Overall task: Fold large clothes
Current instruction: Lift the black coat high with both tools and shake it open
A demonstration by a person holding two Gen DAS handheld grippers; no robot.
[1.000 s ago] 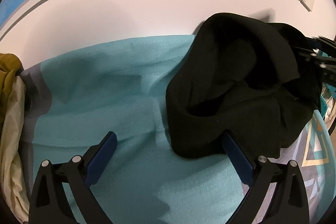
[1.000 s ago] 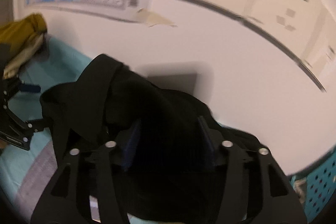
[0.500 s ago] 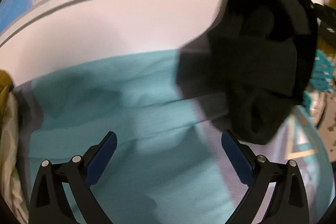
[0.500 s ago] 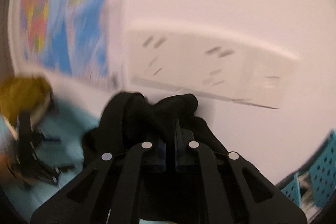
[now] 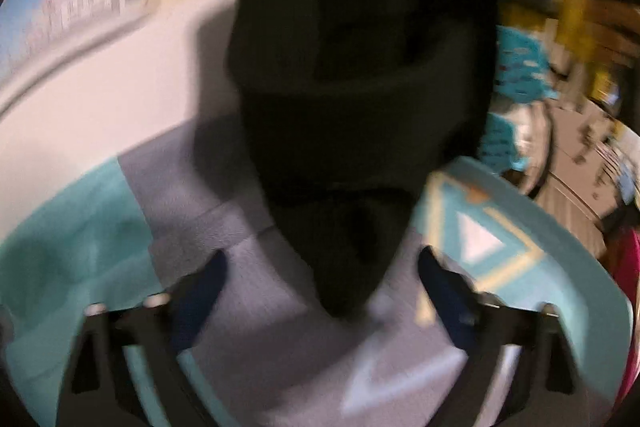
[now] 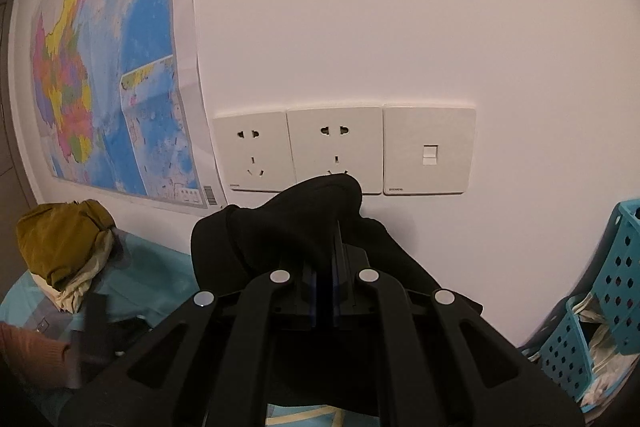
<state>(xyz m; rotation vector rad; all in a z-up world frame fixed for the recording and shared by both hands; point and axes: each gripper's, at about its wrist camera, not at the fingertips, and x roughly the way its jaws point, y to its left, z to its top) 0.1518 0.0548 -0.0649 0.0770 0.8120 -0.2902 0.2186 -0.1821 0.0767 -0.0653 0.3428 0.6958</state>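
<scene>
A black garment (image 6: 280, 235) hangs bunched from my right gripper (image 6: 326, 267), whose jaws are shut on a fold of it, held up in front of the wall. In the blurred left wrist view the same black garment (image 5: 352, 87) hangs in the air above the teal and grey blanket (image 5: 92, 235), its lower tip dangling between my fingers. My left gripper (image 5: 320, 287) is open and empty just below that tip.
A heap of mustard and cream clothes (image 6: 64, 243) lies at the far left on the blanket. A teal perforated basket (image 6: 600, 307) stands at the right. The wall carries sockets (image 6: 336, 151) and a map (image 6: 112, 67).
My right gripper shut on the black garment and lifted it off the blanket. My left gripper swung right, under the hanging garment.
</scene>
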